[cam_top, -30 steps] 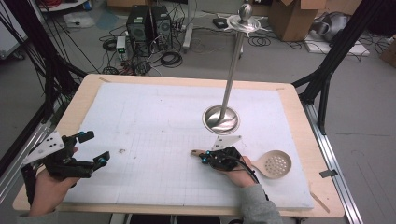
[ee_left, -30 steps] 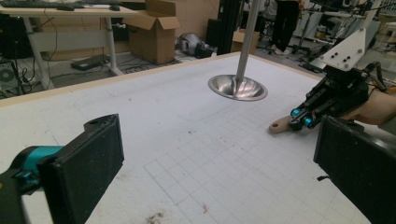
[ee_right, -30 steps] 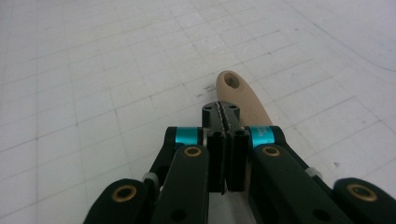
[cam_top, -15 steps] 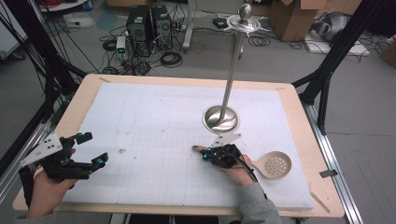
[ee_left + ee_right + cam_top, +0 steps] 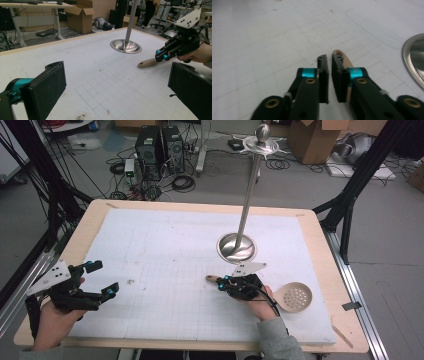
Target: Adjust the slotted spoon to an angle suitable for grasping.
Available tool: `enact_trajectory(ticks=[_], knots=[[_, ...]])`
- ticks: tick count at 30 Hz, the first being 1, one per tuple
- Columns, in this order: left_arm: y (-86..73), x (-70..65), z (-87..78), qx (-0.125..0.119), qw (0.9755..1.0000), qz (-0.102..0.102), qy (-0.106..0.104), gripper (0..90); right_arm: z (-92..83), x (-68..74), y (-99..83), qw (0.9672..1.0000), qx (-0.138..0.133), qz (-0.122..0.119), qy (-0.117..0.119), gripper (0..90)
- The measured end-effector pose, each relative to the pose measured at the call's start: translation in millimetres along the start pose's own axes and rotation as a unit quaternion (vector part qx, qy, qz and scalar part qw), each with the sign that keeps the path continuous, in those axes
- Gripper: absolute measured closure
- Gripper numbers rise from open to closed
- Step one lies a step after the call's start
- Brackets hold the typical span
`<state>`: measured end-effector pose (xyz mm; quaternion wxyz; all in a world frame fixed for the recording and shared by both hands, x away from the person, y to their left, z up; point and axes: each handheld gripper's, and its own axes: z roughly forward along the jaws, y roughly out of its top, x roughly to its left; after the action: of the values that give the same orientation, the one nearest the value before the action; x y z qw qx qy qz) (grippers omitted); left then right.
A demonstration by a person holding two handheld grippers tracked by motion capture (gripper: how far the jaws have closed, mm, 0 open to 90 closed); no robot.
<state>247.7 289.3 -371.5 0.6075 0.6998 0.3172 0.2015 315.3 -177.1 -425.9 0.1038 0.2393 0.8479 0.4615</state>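
A tan slotted spoon (image 5: 295, 297) lies on the white mat at the right, its handle (image 5: 345, 61) pointing left. My right gripper (image 5: 220, 282) sits low over the handle's end. Its jaws have just been opening and stand a narrow gap apart (image 5: 329, 62). Nothing is between the pads; the handle lies under and beside the right-hand jaw. My left gripper (image 5: 104, 277) hovers at the mat's near left, open wide (image 5: 120, 82) with nothing in it. The left gripper view shows the right gripper (image 5: 161, 53) over the handle (image 5: 147, 63).
A tall metal stand with a round dish base (image 5: 236, 247) and a pole (image 5: 247, 205) rises just behind the right gripper. The mat (image 5: 165, 245) covers a wooden table (image 5: 85, 227). Computers, cables and boxes are on the floor beyond.
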Motion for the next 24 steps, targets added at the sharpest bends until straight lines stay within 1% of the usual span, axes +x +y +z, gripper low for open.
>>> enact_trajectory(ticks=[1, 3, 4, 5, 6, 8, 10, 12, 13, 14, 16, 18, 19, 20, 21, 22, 24], knots=[[0.3, -0.2, 1.1, 0.001, 1.0, 0.001, -0.001, 2.0, -3.2, 0.5, 1.7, 1.0, -0.001, -0.002, 0.005, 78.5], [0.8, -1.0, 3.6, 0.0, 1.0, 0.002, -0.004, 2.0, -10.4, 3.1, 4.6, 0.9999, -0.004, -0.014, 0.004, 72.0], [1.0, -1.2, 4.8, 0.0, 1.0, 0.003, -0.006, 2.0, -14.3, 3.9, 6.1, 0.9999, -0.003, -0.012, 0.007, 69.8], [1.0, -1.2, 4.8, 0.0, 1.0, 0.003, -0.006, 2.0, -14.3, 3.9, 6.1, 0.9999, -0.003, -0.012, 0.007, 69.8], [1.2, -1.2, 6.9, 0.001, 1.0, 0.004, -0.009, 2.0, -22.1, 4.4, 8.9, 0.9997, -0.005, -0.019, 0.014, 64.2], [1.2, -1.3, 9.1, 0.001, 0.9999, 0.003, -0.012, 2.0, -29.8, 3.8, 11.8, 0.9997, -0.006, -0.02, 0.015, 54.4], [1.0, -1.1, 11.1, 0.003, 0.9999, 0.003, -0.013, 2.0, -36.3, 3.0, 14.6, 0.9996, 0.004, -0.015, 0.025, 45.8], [0.8, -0.9, 12.8, 0.003, 0.9999, 0.002, -0.015, 2.0, -42.1, 2.0, 16.1, 0.9991, 0.017, -0.021, 0.033, 39.9], [0.8, -0.9, 12.8, 0.003, 0.9999, 0.002, -0.015, 2.0, -42.1, 2.0, 16.1, 0.9991, 0.017, -0.021, 0.033, 39.9], [0.4, -0.9, 14.4, 0.004, 0.9999, 0.0, -0.016, 2.0, -48.5, 0.7, 16.5, 0.9986, 0.027, -0.028, 0.037, 33.9], [0.1, -0.8, 16.0, 0.005, 0.9998, 0.0, -0.017, 2.0, -55.2, -2.2, 16.3, 0.9982, 0.032, -0.027, 0.044, 28.6], [-0.1, -0.6, 17.8, 0.006, 0.9998, 0.0, -0.019, 2.0, -61.6, -5.9, 15.0, 0.998, 0.029, -0.027, 0.049, 23.1], [-0.1, -0.7, 18.6, 0.006, 0.9998, 0.0, -0.019, 2.0, -64.6, -7.3, 14.3, 0.9981, 0.028, -0.025, 0.049, 20.1], [-0.1, -0.8, 19.6, 0.006, 0.9998, -0.001, -0.021, 2.0, -67.4, -8.8, 13.6, 0.9983, 0.027, -0.023, 0.047, 17.7], [-0.1, -0.8, 19.6, 0.006, 0.9998, -0.001, -0.021, 2.0, -67.4, -8.8, 13.6, 0.9983, 0.027, -0.023, 0.047, 17.7], [0.0, -0.9, 21.5, 0.007, 0.9997, -0.001, -0.022, 2.0, -72.5, -11.6, 12.3, 0.9984, 0.026, -0.018, 0.047, 14.8], [-0.1, -1.1, 23.3, 0.007, 0.9997, -0.001, -0.023, 2.0, -77.1, -14.5, 11.0, 0.9985, 0.022, -0.016, 0.047, 14.7]])
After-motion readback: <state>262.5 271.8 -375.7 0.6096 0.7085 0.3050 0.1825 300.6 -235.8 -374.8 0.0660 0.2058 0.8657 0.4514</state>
